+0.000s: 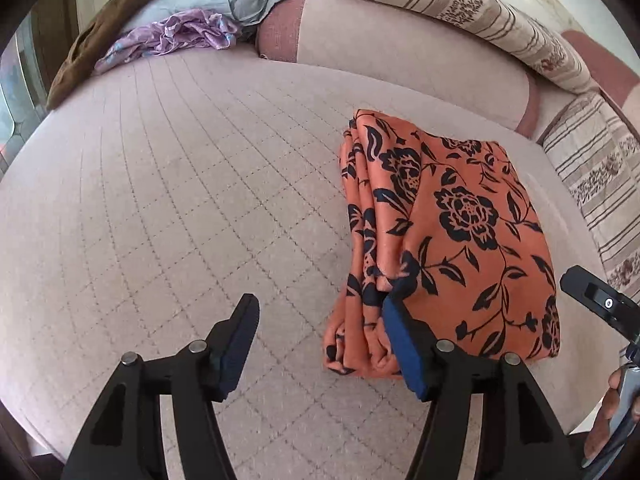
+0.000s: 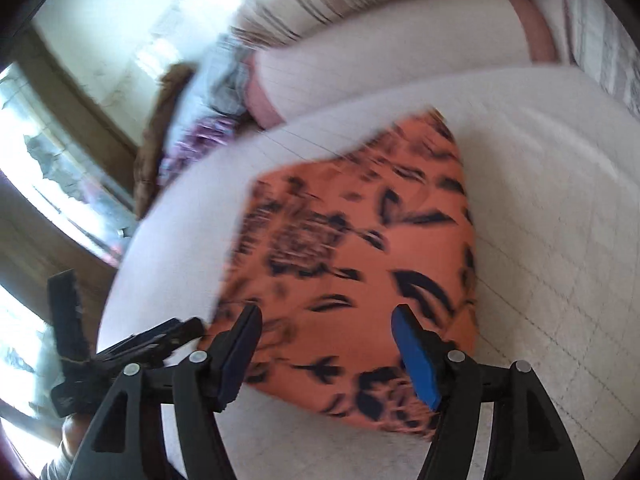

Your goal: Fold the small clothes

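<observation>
The black plastic left claw has two angular fingers, each with a blue foam pad and round silver rivets at the joints. The black plastic right claw is built the same way. Beside the left claw, a grey sleeve shows.

My left wrist view is sharp and evenly daylit, with soft shadows and fisheye bending plus dark corners at the rim. My right wrist view is smeared by motion blur across the folded orange cloth with black flowers, and the bright window at left glares white.
</observation>
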Demonstrator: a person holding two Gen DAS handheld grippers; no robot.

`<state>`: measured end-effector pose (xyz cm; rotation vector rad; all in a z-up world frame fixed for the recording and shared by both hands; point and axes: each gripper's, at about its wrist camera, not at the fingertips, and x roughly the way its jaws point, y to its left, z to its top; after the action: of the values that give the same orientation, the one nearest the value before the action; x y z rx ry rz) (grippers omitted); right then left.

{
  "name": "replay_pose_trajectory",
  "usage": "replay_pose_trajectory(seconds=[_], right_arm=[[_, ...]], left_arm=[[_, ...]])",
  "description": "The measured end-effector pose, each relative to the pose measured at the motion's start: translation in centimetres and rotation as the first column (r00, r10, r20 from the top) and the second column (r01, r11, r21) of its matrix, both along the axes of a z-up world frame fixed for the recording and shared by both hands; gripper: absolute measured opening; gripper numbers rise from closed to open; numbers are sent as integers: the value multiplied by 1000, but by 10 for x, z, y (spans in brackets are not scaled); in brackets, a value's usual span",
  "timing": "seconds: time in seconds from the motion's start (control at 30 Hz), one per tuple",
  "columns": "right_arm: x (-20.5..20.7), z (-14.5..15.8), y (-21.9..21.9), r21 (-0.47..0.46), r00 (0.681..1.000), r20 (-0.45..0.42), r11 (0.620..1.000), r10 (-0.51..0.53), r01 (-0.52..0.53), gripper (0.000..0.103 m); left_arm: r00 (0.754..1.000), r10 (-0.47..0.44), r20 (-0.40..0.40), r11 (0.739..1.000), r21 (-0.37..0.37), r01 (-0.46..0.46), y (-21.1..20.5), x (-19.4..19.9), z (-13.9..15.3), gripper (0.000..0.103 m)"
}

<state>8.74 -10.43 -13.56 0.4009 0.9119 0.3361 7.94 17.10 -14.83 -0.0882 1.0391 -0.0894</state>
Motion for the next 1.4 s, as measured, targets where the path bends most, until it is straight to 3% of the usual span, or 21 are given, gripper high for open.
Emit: replay_pose_trajectory(seconds=[0.07, 0.17, 0.37, 0.5, 0.63, 0.7, 0.8, 0.97, 1.1, 1.27, 1.33, 1.4], right_arm=[[-2, -5, 7, -17, 1000, -10, 1000, -1, 0, 74], [1, -36, 14, -41, 992, -129, 999, -7, 2, 74], [-16, -15, 18, -34, 999, -39, 999, -20, 18, 76], [-9, -41, 16, -60, 992, -128, 998, -17, 10, 77], [-24, -17, 23, -39, 999, -52, 999, -1, -1, 77], [-25, -14, 30, -73, 999, -35, 997, 18, -20, 78], [-15, -41, 33, -69, 991, -131, 997, 36, -45, 78], [-16, -17, 29, -26, 998, -67, 999, 23, -25, 78], [14, -6, 26, -52, 998, -56, 999, 4, -7, 78], [42, -28, 33, 78, 989, -144, 997, 9, 2, 78], [42, -41, 50, 31, 986, -158, 999, 46, -42, 78], [40, -34, 57, -7, 990, -131, 999, 50, -51, 79]], left_arm=[[1000, 0, -3, 1000, -10, 0, 0, -6, 1, 65], [1000, -5, 6, 1000, -2, 5, 1, -16, 6, 65], [1000, 8, 19, 1000, -2, -8, 14, -28, 16, 65], [1000, 2, 18, 1000, 0, -2, 11, -33, 18, 65], [999, 4, 34, 1000, 17, -5, 12, -40, 22, 65], [1000, 7, 28, 1000, 12, -7, 12, -41, 21, 65], [1000, 5, 23, 1000, 17, -6, 14, -44, 19, 65], [999, 31, 37, 999, 28, -32, 25, -45, 21, 66], [998, 48, 28, 999, 8, -49, 31, -42, 19, 68], [997, 68, 24, 998, 4, -69, 40, -36, 16, 68], [997, 73, 11, 997, 1, -73, 43, -33, 15, 69], [997, 81, 17, 997, -2, -81, 48, -32, 14, 69]])
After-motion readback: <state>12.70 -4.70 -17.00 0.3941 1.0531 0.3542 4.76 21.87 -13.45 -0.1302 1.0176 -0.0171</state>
